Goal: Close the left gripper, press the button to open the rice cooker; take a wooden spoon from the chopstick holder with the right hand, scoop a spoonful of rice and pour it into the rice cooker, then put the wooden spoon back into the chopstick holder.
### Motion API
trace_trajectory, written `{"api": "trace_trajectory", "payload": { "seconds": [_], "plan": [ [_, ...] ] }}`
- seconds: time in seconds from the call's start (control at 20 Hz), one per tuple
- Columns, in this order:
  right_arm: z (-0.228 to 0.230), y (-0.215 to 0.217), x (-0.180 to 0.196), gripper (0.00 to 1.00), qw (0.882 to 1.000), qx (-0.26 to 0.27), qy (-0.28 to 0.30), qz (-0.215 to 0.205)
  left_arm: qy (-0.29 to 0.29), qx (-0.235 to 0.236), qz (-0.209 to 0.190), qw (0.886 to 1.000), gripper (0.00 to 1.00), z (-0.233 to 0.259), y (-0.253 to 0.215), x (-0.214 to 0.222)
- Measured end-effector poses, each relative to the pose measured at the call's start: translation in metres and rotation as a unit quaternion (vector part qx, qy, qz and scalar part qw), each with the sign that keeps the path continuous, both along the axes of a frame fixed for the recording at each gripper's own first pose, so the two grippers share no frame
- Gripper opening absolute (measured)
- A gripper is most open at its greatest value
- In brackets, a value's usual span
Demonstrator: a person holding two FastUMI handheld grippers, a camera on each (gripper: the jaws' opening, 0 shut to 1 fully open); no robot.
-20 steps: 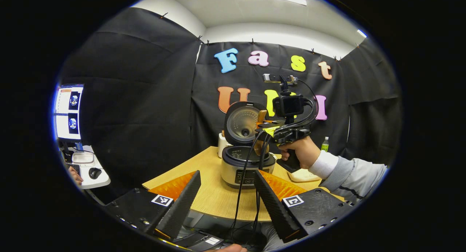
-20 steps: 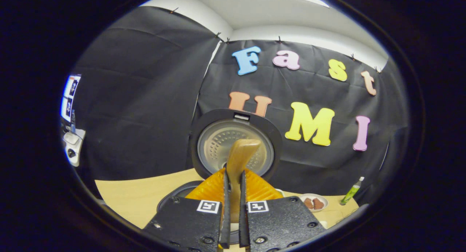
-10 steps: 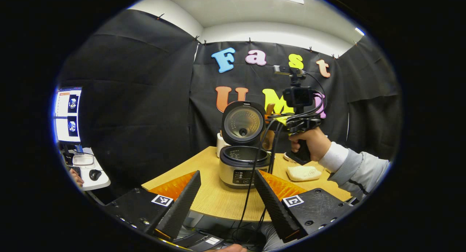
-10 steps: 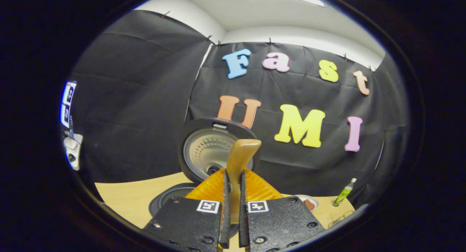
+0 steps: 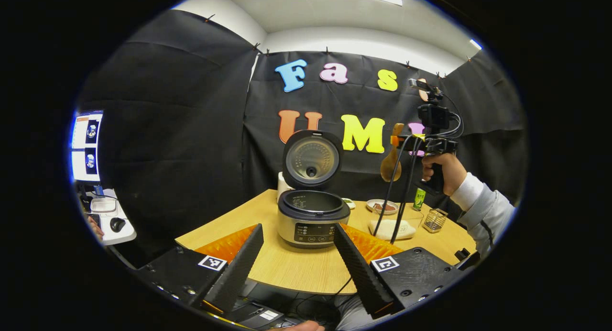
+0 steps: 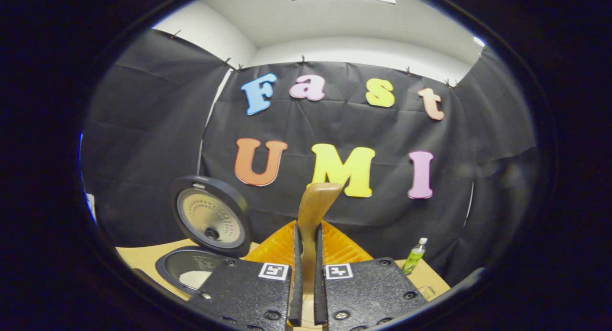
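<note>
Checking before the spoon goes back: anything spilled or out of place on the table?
Nothing stands out. The rice cooker sits upright, lid open, rice in its pot; no grains show on the table. The right gripper holds the wooden spoon.

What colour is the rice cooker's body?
Cream, with a dark rim and lid; the cooker shows best in the left gripper view.

Right hand-held gripper (image 6: 306, 254) raised, clamped; left hand-held gripper (image 5: 296, 254) spread low.

Right gripper (image 5: 400, 143) with wooden spoon (image 5: 391, 155) moved off the rice cooker (image 5: 311, 216), now well right of it, higher.
</note>
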State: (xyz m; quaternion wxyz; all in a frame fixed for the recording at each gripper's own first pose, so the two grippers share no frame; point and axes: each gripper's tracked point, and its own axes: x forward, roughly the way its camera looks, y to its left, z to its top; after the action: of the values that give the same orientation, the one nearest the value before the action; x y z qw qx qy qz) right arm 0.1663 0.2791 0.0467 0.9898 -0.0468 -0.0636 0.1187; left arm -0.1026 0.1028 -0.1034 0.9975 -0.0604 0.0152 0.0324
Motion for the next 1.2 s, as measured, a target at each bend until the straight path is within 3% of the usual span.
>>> {"api": "trace_trajectory", "payload": {
  "seconds": [0.35, 0.65, 0.95, 1.2],
  "plan": [
    [0.015, -0.147, 0.027, 0.14, 0.996, 0.027, -0.012, -0.088, 0.005, 0.013, -0.023, 1.000, 0.95, -0.005, -0.029, 0.014],
    [-0.023, -0.242, 0.045, 0.15, 0.990, 0.031, 0.011, -0.135, -0.001, 0.009, -0.033, 0.999, 0.95, 0.008, -0.057, 0.021],
    [-0.088, -0.300, 0.070, 0.15, 0.984, 0.062, 0.078, -0.149, -0.008, 0.026, -0.048, 0.999, 0.95, 0.018, -0.081, 0.022],
    [-0.110, -0.315, 0.074, 0.16, 0.981, 0.084, 0.104, -0.139, -0.003, 0.037, -0.054, 0.998, 0.95, 0.019, -0.092, 0.028]
  ]
}}
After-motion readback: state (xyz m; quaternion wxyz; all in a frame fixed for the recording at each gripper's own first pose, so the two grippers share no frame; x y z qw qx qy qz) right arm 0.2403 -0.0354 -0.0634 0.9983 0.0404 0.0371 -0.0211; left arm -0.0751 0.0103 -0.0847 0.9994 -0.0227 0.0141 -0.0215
